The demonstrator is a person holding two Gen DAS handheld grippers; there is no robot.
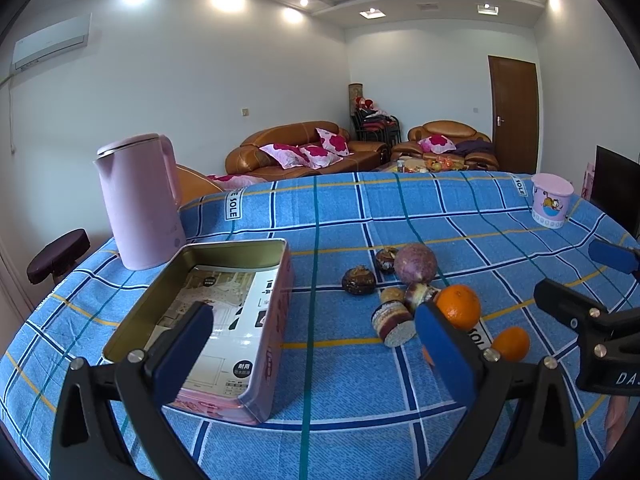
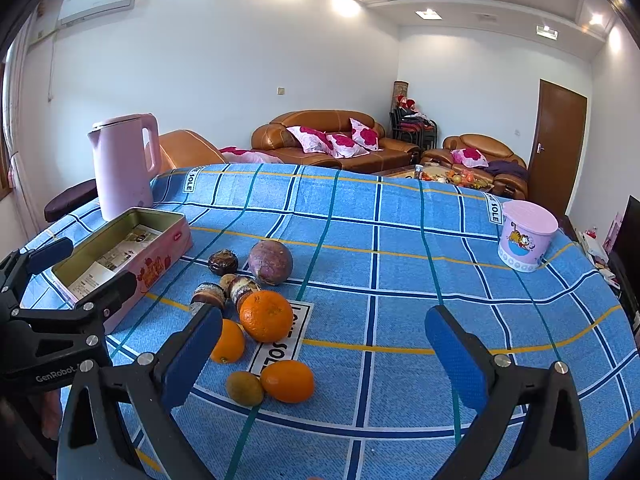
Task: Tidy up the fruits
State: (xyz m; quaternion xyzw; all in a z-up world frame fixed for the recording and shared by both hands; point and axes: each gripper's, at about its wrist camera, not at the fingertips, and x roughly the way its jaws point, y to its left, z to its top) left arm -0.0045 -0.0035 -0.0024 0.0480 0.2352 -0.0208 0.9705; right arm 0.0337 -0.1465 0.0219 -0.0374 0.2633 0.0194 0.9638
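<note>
A pink open tin [image 1: 276, 312] [image 2: 160, 256] with papers inside lies on the blue checked tablecloth [image 2: 400, 264]. Right of it is a cluster of fruit: a purple round fruit [image 1: 415, 263] [image 2: 270, 261], dark mangosteens [image 1: 359, 280] [image 2: 223, 262], a large orange [image 1: 458, 306] [image 2: 266, 315], smaller oranges [image 2: 287, 381] [image 1: 511, 343] and a brownish kiwi [image 2: 244, 388]. My left gripper [image 1: 316, 332] is open and empty, above the tin's near right side. My right gripper [image 2: 324, 338] is open and empty, above the cloth just right of the oranges.
A pink kettle [image 1: 140, 204] [image 2: 122, 164] stands behind the tin. A pink lidded cup [image 1: 551, 199] [image 2: 526, 235] stands at the far right. The right gripper's body [image 1: 592, 316] shows in the left wrist view, the left one [image 2: 60, 320] in the right wrist view.
</note>
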